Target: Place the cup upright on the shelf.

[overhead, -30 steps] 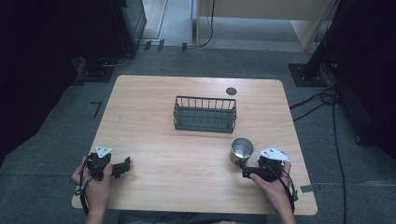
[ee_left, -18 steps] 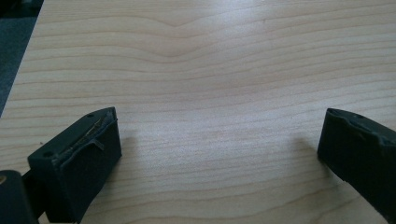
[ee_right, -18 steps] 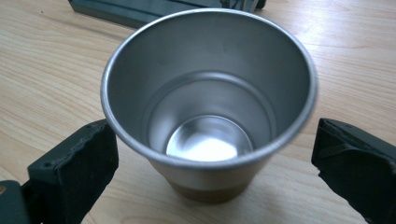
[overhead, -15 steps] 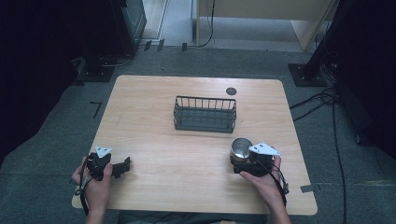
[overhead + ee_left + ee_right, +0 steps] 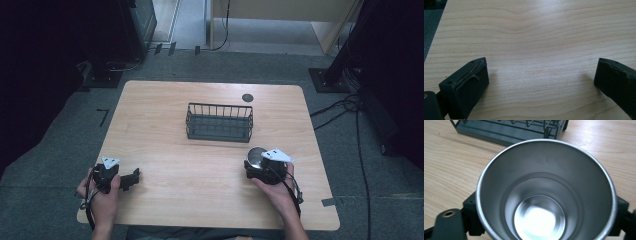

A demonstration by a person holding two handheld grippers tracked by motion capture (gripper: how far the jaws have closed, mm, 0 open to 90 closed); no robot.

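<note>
my right tongs (image 5: 256,165): just closed on the steel cup (image 5: 546,192), upright near the worktop's (image 5: 200,165) right front, ready to lift | left tongs (image 5: 134,177): open, empty, resting clear | basket (image 5: 220,122): just behind cup, likely its destination

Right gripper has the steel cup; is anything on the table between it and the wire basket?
Nothing visible. The right gripper is closed around the steel cup, and only bare table lies between the cup and the wire basket just beyond it. The basket looks empty.
</note>
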